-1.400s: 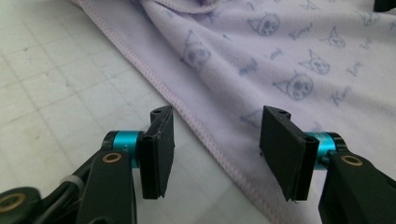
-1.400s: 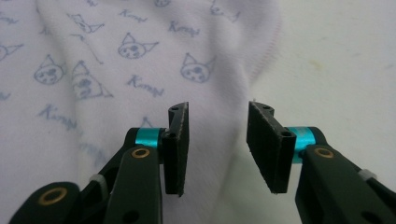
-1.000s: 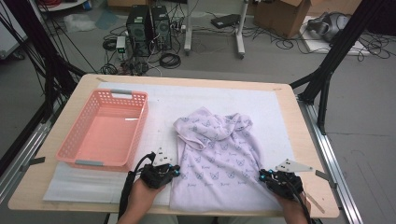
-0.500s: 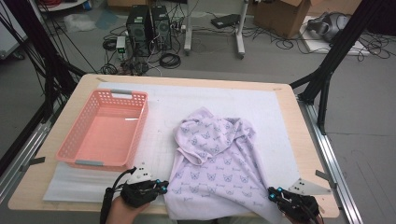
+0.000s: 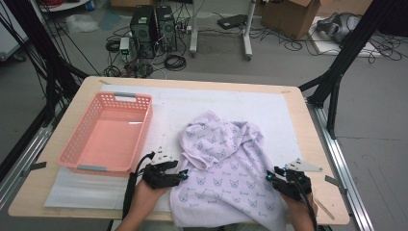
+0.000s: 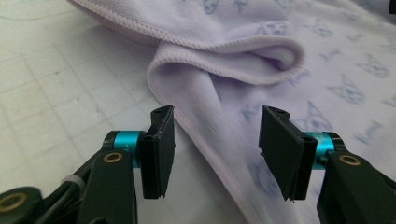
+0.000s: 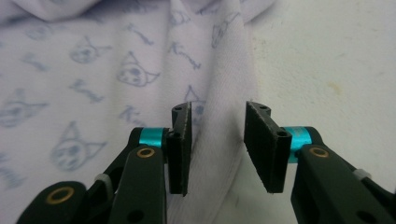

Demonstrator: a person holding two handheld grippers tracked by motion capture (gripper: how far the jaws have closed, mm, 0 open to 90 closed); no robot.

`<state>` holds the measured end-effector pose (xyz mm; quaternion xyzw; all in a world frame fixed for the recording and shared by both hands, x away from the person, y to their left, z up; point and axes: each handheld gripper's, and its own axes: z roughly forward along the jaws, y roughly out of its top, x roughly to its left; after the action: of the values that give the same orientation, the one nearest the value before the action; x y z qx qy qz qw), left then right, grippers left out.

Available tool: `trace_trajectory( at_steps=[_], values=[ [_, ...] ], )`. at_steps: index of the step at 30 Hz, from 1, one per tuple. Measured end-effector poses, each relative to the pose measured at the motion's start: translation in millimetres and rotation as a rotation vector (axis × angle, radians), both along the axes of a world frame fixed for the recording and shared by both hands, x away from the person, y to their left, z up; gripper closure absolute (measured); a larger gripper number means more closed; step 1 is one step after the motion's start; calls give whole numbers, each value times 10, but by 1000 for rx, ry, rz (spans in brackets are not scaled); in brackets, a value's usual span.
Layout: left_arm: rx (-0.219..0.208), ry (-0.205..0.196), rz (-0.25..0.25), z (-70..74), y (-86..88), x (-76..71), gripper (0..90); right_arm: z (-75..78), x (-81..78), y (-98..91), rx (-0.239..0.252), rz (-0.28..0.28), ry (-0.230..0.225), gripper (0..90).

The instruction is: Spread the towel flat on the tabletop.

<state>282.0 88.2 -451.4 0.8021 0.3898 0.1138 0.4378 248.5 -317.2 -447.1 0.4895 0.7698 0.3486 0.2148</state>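
Left gripper [image 6: 215,154] jaws apart, just been opening, straddling hem of one lilac garment [image 5: 226,168] without pressing. Right gripper [image 7: 217,149] likewise, jaws just been opening, loose round opposite edge. Garment rumpled, ribbed hems, printed blue cat faces, script words unreadable. One pink basket [image 5: 82,144] beyond left gripper.

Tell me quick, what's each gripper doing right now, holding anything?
Left gripper: jaws just opened, the shirt hem lies between them, not pinched.
Right gripper: jaws just opened too, a shirt fold between them, not gripped.
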Motion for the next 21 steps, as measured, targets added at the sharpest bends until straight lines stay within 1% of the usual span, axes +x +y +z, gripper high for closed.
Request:
trace_trajectory(
  at_steps=[1, 2, 3, 4, 5, 7, 9, 11, 13, 15, 16, 18, 19, 20, 21],
  values=[
    [3, 1, -10, 3, -15, 11, 471, -13, 15, 16, 4, 6, -12, 737],
    [18, -11, -20, -2, -40, 10, 502, -11, 18, 20, 17, 18, -1, 793],
    [44, -31, -17, -2, -50, -3, 555, -6, 10, 29, 22, 33, 6, 844],
    [43, -30, -38, 1, -38, -8, 671, -2, -4, 39, 12, 45, 6, 852],
    [27, -11, -71, 0, -25, -10, 851, 8, -22, 40, 5, 57, 11, 856],
    [35, -14, -84, 9, -2, -63, 859, 25, -77, 19, 9, 84, 25, 857],
    [25, -8, -96, 13, 41, -127, 861, 34, -169, -24, 0, 108, 22, 857],
    [7, 1, -113, 14, 95, -212, 861, 45, -281, -80, 5, 125, 23, 857],
    [-17, 7, -154, 17, 155, -311, 861, 59, -397, -152, 16, 142, 15, 856],
    [-32, 16, -189, 24, 186, -422, 859, 78, -511, -214, 36, 156, 28, 856],
    [-33, 21, -213, 36, 195, -466, 858, 90, -562, -233, 40, 166, 33, 856],
    [-38, 18, -232, 72, 197, -535, 851, 115, -636, -248, 47, 201, 43, 847],
    [-43, 13, -234, 88, 201, -550, 839, 130, -658, -245, 49, 213, 42, 823],
    [-54, 2, -217, 99, 197, -554, 795, 150, -671, -239, 48, 210, 32, 757],
    [-63, -10, -197, 108, 199, -541, 714, 167, -666, -240, 54, 195, 13, 717]
  ],
)
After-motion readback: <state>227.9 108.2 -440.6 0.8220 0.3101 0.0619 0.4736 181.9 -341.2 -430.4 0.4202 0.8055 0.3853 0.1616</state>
